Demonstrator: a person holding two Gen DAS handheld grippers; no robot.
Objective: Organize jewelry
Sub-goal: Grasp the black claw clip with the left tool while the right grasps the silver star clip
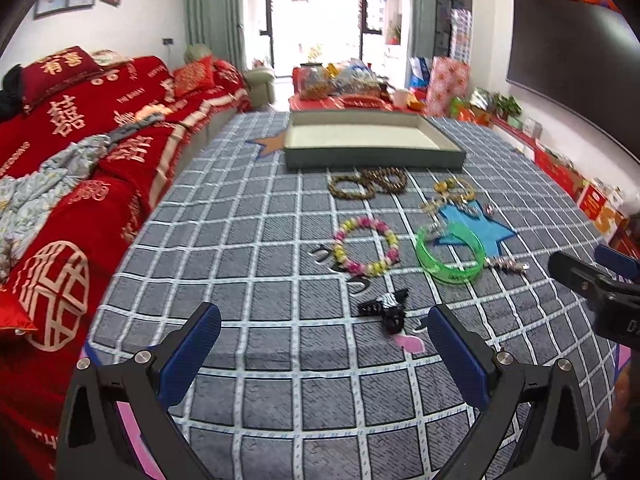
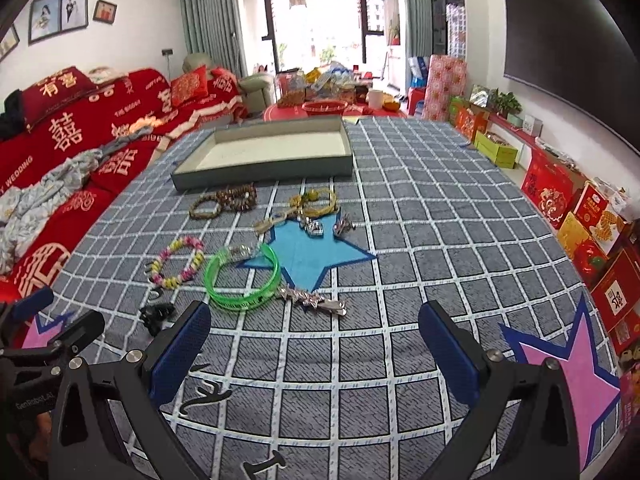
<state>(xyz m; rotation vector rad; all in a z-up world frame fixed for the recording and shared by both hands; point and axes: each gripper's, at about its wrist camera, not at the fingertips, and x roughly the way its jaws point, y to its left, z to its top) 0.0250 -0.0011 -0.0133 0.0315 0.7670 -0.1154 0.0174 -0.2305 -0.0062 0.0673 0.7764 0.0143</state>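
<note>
Left gripper (image 1: 324, 320): spread wide, nothing in it, hovering low over the checked cloth (image 1: 280, 400) right in front of the black hair clip (image 1: 386, 306).
Right gripper (image 2: 314, 320): also wide apart and empty, with bare cloth between its fingers; the silver clip (image 2: 316, 300) sits just past the tips.
Black hair clip: closest piece to the left gripper, lying half on a pink patch. It's small, dark and lumpy, so I'd guess the pads could pinch it off-centre and have it twist or pop out.
Silver clip: touches the rim of the green bangle (image 2: 242, 280). Grabbing one could easily drag the other along.
Flower bracelet (image 1: 366, 246): lies flat beside the green bangle, apart from it. It's floppy-looking, so it might sag or snag on the cloth when lifted.
Blue star patch (image 2: 308, 252): a few small silvery bits are scattered on it. Too tiny to say what they are, and easy to miss or knock around.
Yellow tangle (image 2: 310, 200): cords and beads overlap, so I can't tell how many pieces there are. Pulling one probably brings the lot.
Brown bead bracelets (image 1: 368, 182): two loops touching, just in front of the tray.
Tray (image 1: 376, 158): at the far end, nothing visible inside, all jewelry outside it. Its near wall hides part of the floor, and a carried piece could clip that wall.
Both grippers: close together side by side, so they could bump if they go for neighbouring items.
</note>
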